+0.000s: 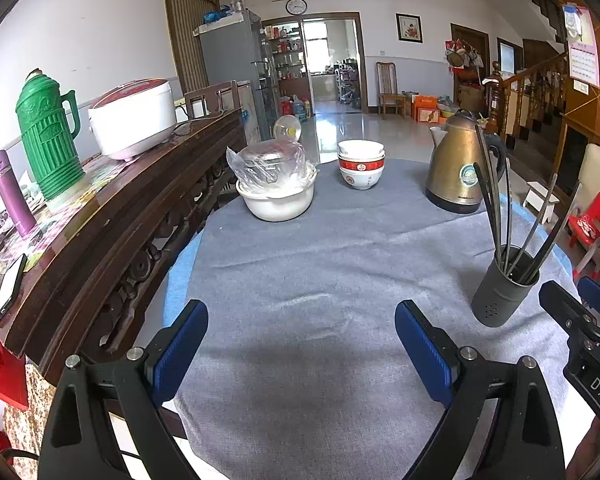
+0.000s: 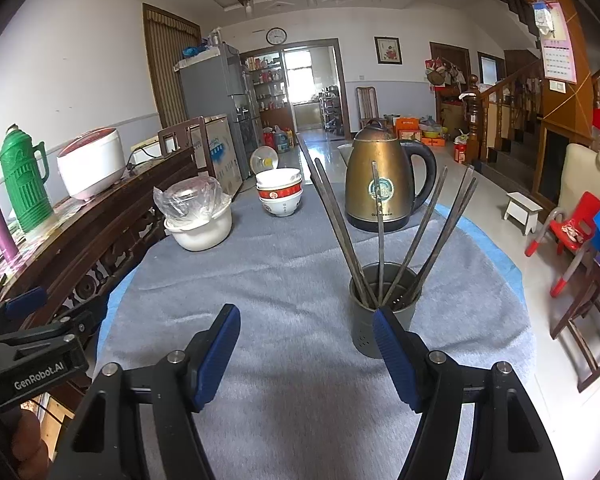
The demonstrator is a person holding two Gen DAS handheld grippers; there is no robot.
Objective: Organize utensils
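The chopsticks [image 2: 380, 232] stand fanned in the holder [image 2: 382, 320] on the counter's [image 2: 284, 264] near right. Both grippers, left [image 1: 300, 348] and right [image 2: 306, 348], hover with fingers wide and empty. The right one's finger sits near the holder; a careless nudge could tip it, spilling chopsticks.

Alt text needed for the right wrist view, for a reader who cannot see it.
The open right gripper hangs over a grey tablecloth, its right-hand finger in front of a dark utensil holder with chopsticks fanned inside. Behind stand a brass-coloured kettle, stacked bowls and a plastic-wrapped white pot; the left gripper shows at the left edge.
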